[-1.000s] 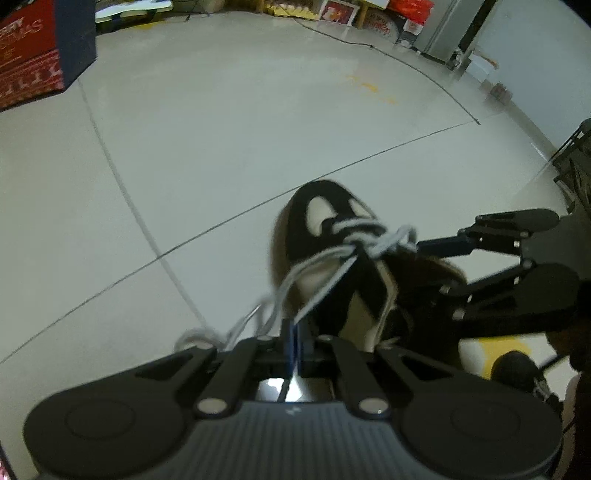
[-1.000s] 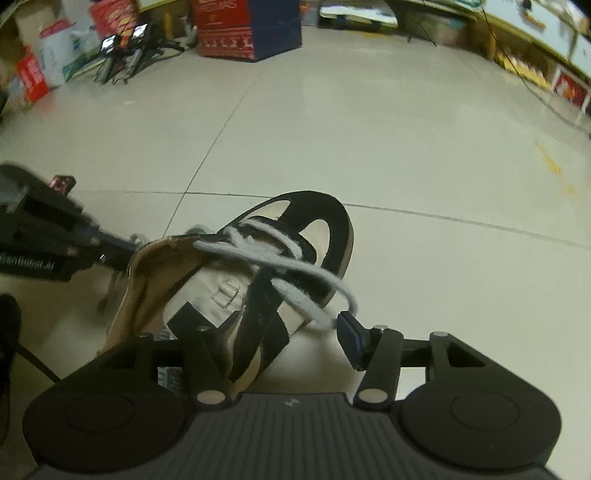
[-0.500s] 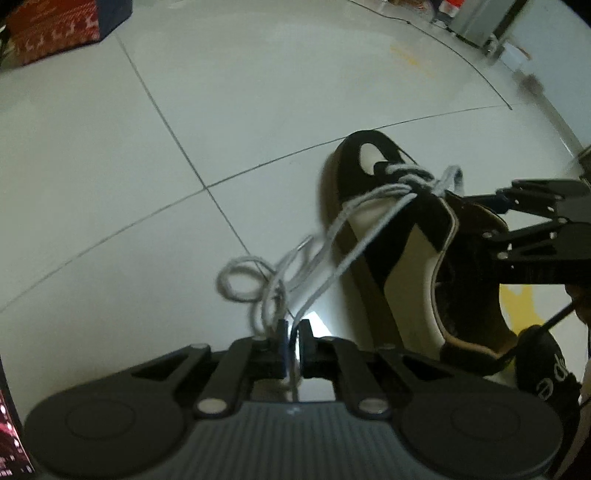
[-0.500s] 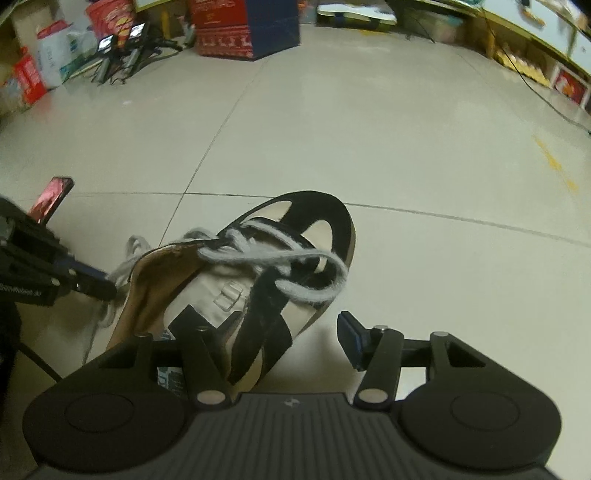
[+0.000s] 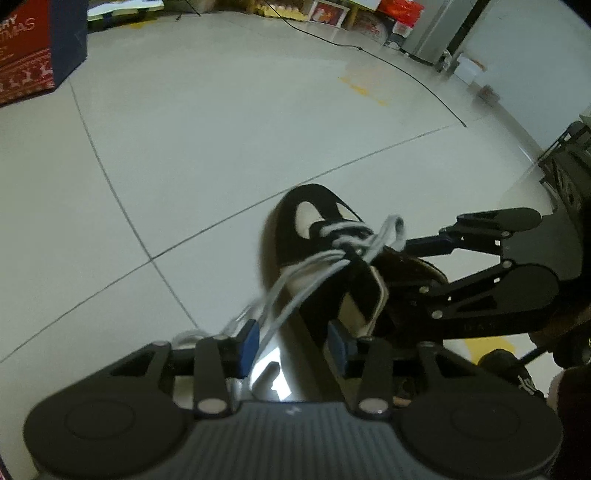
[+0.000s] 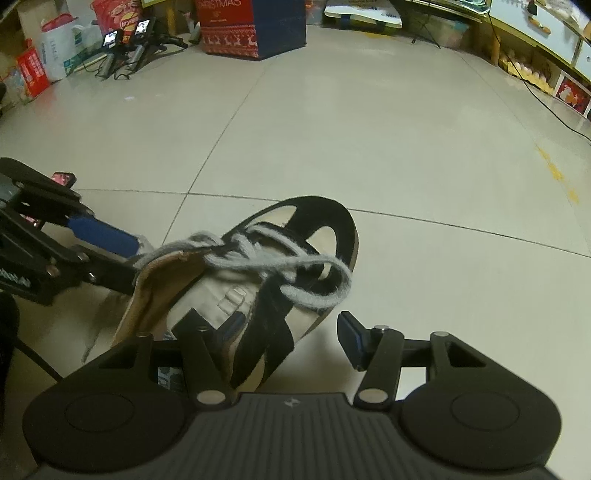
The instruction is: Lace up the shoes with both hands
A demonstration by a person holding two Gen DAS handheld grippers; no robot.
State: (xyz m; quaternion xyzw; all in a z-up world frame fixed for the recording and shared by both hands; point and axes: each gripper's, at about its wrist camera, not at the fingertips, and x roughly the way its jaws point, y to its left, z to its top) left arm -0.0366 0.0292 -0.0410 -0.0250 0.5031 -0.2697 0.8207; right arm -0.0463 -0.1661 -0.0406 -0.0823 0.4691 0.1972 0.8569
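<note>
Now black-and-beige shoe (image 6: pixel 258 295) on floor (image 6: pixel 369 129), grey lace (image 6: pixel 295 266) loosely looped. Left gripper (image 5: pixel 291 341) opening, lace strands between pads; right gripper (image 6: pixel 291 332) apart, straddling shoe.

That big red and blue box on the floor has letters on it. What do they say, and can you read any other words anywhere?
"CHRISTMAS": red and blue box, right wrist view, with white reindeer below.
"...RY" over "...TMAS": same box, left wrist view, cut off at the picture's edge.
White letters on the left claw: cut off, unreadable.
Packages at the far left: print too small to read.
Shoe: no words to be seen.
</note>
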